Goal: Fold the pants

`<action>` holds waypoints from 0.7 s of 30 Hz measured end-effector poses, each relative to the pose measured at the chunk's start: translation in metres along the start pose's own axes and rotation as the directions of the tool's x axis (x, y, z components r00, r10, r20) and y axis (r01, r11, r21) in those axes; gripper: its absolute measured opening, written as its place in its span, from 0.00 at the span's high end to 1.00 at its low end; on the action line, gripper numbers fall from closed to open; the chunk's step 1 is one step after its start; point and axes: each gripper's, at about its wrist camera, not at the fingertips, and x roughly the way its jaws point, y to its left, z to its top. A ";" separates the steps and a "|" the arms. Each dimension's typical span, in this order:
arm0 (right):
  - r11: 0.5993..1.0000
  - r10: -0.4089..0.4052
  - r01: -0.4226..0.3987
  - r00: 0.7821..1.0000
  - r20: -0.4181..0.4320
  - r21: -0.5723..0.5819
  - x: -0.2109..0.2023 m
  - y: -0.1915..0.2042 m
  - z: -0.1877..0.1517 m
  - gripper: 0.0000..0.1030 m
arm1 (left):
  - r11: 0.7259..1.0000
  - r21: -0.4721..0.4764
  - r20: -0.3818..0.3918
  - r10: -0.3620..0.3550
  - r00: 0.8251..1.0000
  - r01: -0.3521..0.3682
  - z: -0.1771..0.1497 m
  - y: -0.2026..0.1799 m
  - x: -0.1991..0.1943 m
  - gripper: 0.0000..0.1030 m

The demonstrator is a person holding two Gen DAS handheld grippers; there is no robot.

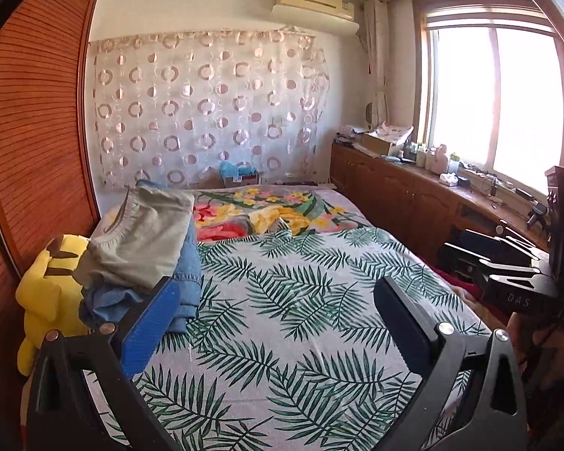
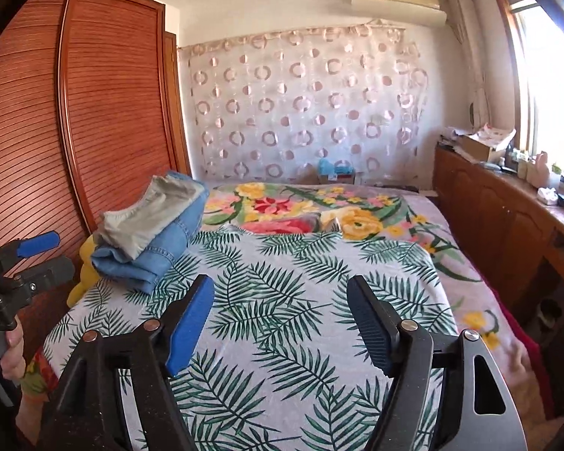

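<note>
Sunlit bedroom walls frame a bed (image 1: 319, 263) covered by a sheet (image 2: 282, 300) printed with green palm leaves, and a flowered blanket (image 2: 300, 206) lies beyond it toward the far wall, where a curtain (image 1: 206, 105) with ring patterns hangs. At nine o'clock stands a wooden wardrobe (image 2: 94, 112) with slatted doors, and at three o'clock a long wooden table (image 1: 413, 184) under the window (image 1: 488, 105) carries boxes and small bottles. Folded pants (image 2: 154, 233) sit in a stack at about ten o'clock on the bed's edge: a grey pair on top of a blue denim pair, with a yellow plush toy (image 1: 49, 285) just beside them against the wardrobe. Left tongs (image 1: 278, 319) hang over the leafy sheet with their jaws wide apart and nothing between them; the blue pad stands just in front of the stack in that view. Right tongs (image 2: 282, 323) are likewise spread wide and empty over the sheet. A hand (image 2: 13, 353) grips the handle of the left tongs at the left edge of the right wrist view.
</note>
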 end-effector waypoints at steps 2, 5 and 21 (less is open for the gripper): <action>1.000 -0.008 0.008 1.000 0.020 0.001 -0.010 0.002 0.000 0.27 | 1.000 0.003 0.010 0.005 1.000 -0.005 0.003 -0.001 -0.004 0.00; 1.000 -0.014 0.014 0.999 0.037 0.003 -0.020 0.005 -0.003 0.27 | 1.000 0.001 0.026 0.015 1.000 -0.015 0.008 -0.002 -0.010 0.00; 0.999 -0.054 0.053 0.995 0.086 0.013 -0.042 0.015 -0.009 0.26 | 0.999 -0.001 0.072 0.049 0.996 -0.049 0.018 -0.004 -0.035 0.00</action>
